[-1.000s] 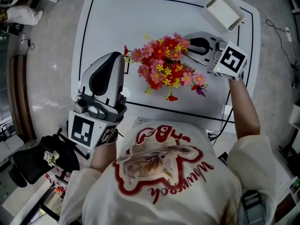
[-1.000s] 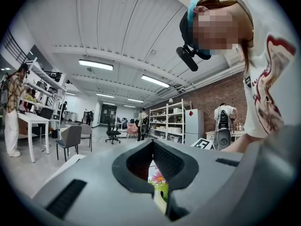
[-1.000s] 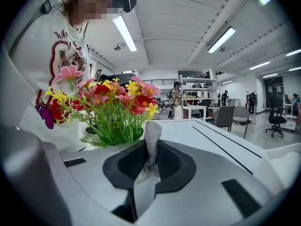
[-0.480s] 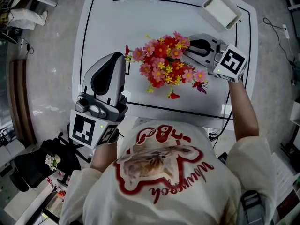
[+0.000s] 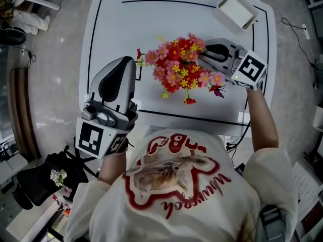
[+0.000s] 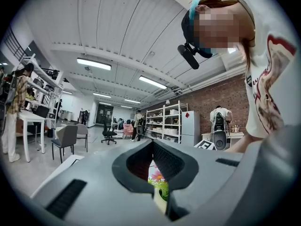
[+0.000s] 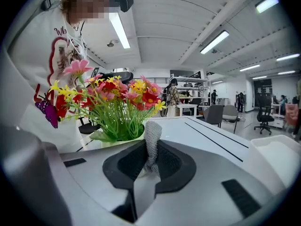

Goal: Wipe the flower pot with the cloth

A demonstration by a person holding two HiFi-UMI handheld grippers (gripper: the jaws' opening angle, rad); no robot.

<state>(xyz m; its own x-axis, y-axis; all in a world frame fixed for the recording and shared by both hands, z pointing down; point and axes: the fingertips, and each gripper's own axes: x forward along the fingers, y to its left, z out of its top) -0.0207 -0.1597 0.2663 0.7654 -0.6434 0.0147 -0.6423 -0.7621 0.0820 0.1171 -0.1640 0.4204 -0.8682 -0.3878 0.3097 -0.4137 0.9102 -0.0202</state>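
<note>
A bunch of pink, red and yellow artificial flowers (image 5: 180, 69) stands mid-table and hides its pot from the head view. In the right gripper view the pot's pale rim (image 7: 117, 140) shows under the green stems, just beyond the jaws. My right gripper (image 5: 202, 55) reaches in from the right, shut on a strip of grey mesh cloth (image 7: 152, 132) that sticks up between its jaws close to the pot. My left gripper (image 5: 126, 62) hovers left of the flowers, apart from them. Its jaws (image 6: 151, 144) meet at the tips and hold nothing.
A white rectangular tray (image 5: 237, 10) sits at the table's far right corner, also seen beside my right gripper (image 7: 277, 155). Black lines frame the white table (image 5: 116, 24). Chairs, shelves and people stand in the room beyond.
The right gripper has tilted slightly beside the flowers. The left gripper has stayed put.
</note>
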